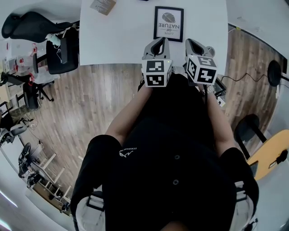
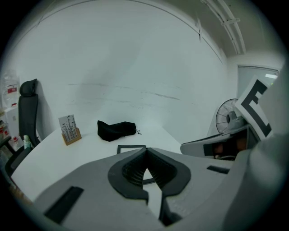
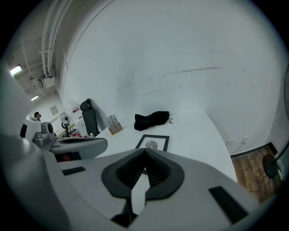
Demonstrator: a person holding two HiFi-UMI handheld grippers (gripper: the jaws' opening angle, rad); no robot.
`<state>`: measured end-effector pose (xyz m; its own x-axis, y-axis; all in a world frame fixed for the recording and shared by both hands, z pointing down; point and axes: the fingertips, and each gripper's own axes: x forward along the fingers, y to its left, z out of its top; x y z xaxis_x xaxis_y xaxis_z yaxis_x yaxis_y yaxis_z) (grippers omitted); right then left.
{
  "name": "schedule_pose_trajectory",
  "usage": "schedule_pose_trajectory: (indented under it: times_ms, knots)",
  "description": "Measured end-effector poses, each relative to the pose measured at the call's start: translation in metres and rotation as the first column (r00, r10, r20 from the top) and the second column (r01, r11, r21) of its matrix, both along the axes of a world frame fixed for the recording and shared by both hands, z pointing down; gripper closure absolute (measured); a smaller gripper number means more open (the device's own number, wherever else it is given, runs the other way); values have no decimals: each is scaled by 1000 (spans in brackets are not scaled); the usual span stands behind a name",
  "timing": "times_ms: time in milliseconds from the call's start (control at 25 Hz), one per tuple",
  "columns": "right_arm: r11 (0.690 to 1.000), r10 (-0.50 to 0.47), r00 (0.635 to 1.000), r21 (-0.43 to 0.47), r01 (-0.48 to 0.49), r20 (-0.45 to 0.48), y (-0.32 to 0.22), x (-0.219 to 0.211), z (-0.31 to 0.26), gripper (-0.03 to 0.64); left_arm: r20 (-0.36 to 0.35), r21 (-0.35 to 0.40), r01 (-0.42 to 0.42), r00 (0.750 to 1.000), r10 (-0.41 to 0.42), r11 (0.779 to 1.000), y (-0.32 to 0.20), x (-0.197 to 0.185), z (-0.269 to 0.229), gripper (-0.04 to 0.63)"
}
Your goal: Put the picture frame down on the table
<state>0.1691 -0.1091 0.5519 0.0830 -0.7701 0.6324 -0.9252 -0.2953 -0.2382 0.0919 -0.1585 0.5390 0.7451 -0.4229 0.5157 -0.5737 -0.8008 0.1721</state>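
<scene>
The black picture frame (image 1: 168,23) with a fingerprint print lies flat on the white table (image 1: 126,40), near its middle. It also shows in the right gripper view (image 3: 152,143), and only its top edge (image 2: 131,147) clears the jaws in the left gripper view. My left gripper (image 1: 160,42) (image 2: 146,152) and right gripper (image 1: 192,43) (image 3: 144,151) hover side by side over the table's near edge, just short of the frame. Both are shut and hold nothing.
A black pouch (image 3: 152,120) (image 2: 116,130) lies at the table's far side, beyond the frame. A wooden card holder (image 2: 70,129) (image 1: 103,6) stands at the far left. Office chairs (image 1: 31,25) are left of the table and a floor fan (image 2: 228,118) is to the right.
</scene>
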Motion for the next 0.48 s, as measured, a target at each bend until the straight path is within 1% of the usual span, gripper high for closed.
schedule_pose_trajectory:
  times_ms: [160,280,480]
  knots:
    - [999,-12,1000,39,13,-10,0,-1,-19,618,-25,31,0,1000,0,1000,1,2,-16,589]
    - [998,-26,999,62,28,-34,1,-1,-33,618,-45,84,-9,999,13,996,3,7,-34,589]
    - [993,-26,998,117,33,-59,1,0,-59,618,-83,150,-23,996,36,988,6,12,-64,589]
